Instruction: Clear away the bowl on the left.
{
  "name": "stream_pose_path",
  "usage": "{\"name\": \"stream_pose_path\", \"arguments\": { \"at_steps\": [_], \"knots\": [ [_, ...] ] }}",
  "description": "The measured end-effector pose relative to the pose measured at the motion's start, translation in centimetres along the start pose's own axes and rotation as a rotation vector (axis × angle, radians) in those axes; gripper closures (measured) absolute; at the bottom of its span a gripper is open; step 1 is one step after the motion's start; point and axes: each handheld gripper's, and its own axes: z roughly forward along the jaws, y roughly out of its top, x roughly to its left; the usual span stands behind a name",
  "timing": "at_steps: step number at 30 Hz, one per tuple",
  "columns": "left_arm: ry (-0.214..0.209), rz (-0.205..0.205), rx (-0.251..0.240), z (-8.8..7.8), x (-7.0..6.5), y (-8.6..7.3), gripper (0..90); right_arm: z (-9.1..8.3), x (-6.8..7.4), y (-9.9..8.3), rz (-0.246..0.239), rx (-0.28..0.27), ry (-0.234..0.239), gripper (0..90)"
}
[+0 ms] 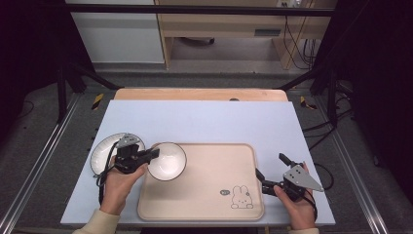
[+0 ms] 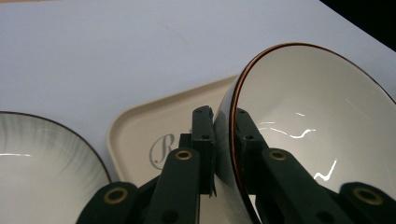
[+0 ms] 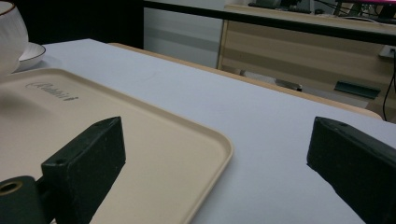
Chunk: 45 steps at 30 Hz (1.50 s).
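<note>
The tray's [image 1: 204, 195] near edge, the person's forearms and the plate [image 2: 42, 158] are cut off.

the gripper [image 2: 223, 140] clamps the bowl [image 2: 308, 130] rim over the tray [image 2: 140, 126].

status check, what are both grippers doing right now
Left gripper shut on bowl rim, bowl over tray corner. Right gripper open beside tray. Plate on table, nothing in the way.

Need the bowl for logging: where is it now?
High view: bowl sits over the tray's left corner, clamped by the left gripper, beside the plate.
</note>
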Motion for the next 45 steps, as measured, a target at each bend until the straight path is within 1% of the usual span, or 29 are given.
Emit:
{"name": "stream_pose_path", "arguments": {
  "at_steps": [1,4,5,6,11,15,20,23,31,35,36,38,40,42,43,45],
  "knots": [
    [-0.007,0.000,-0.002,0.3,-0.5,0.0,81.7,0.0,0.0,0.0,0.000,0.000,0.000,4.5],
    [-0.025,0.008,0.006,0.7,-1.1,0.0,81.7,0.0,0.0,0.0,0.000,-0.001,-0.002,4.6],
    [-0.025,0.008,0.006,0.7,-1.1,0.0,81.7,0.0,0.0,0.0,0.000,-0.001,-0.002,4.6],
    [-0.035,0.012,0.011,1.0,-1.4,0.0,81.8,-0.1,0.0,0.0,0.004,0.001,-0.004,4.6],
    [-0.060,0.014,0.024,1.6,-1.8,0.0,81.7,0.0,-0.1,0.0,0.004,-0.002,-0.005,4.6],
    [-0.068,0.020,0.031,2.0,-2.1,0.1,81.7,0.0,-0.1,0.0,0.006,0.000,-0.004,4.6],
    [-0.079,0.016,0.036,2.4,-2.3,0.1,81.7,0.0,-0.1,0.0,0.010,0.002,-0.003,4.6],
    [-0.103,0.007,0.046,2.9,-2.6,0.0,81.7,0.0,-0.1,0.0,0.009,0.002,-0.003,4.6],
    [-0.106,0.025,0.075,3.7,-3.2,-0.2,81.7,0.0,-0.1,-0.1,0.009,0.005,-0.002,4.6],
    [-0.113,0.034,0.092,4.2,-3.8,-0.5,81.6,0.0,-0.2,-0.1,0.007,0.006,-0.002,4.7],
    [-0.118,0.033,0.097,4.5,-4.1,-0.6,81.6,0.0,-0.2,-0.1,0.008,0.007,-0.002,4.7],
    [-0.120,0.033,0.100,4.7,-4.2,-0.7,81.6,0.0,-0.2,-0.1,0.008,0.007,-0.002,4.7],
    [-0.121,0.040,0.109,5.1,-4.6,-0.8,81.6,0.0,-0.1,0.0,0.010,0.005,0.001,4.7],
    [-0.125,0.038,0.111,5.3,-4.7,-0.8,81.4,-0.1,-0.1,0.0,0.010,0.005,0.001,4.7],
    [-0.133,0.020,0.112,5.4,-4.8,-0.9,81.4,-0.1,-0.1,0.0,0.012,0.003,0.002,4.8],
    [-0.138,0.024,0.114,5.4,-4.9,-0.9,81.5,-0.1,-0.2,0.0,0.010,0.002,0.002,4.8]
  ]
}}
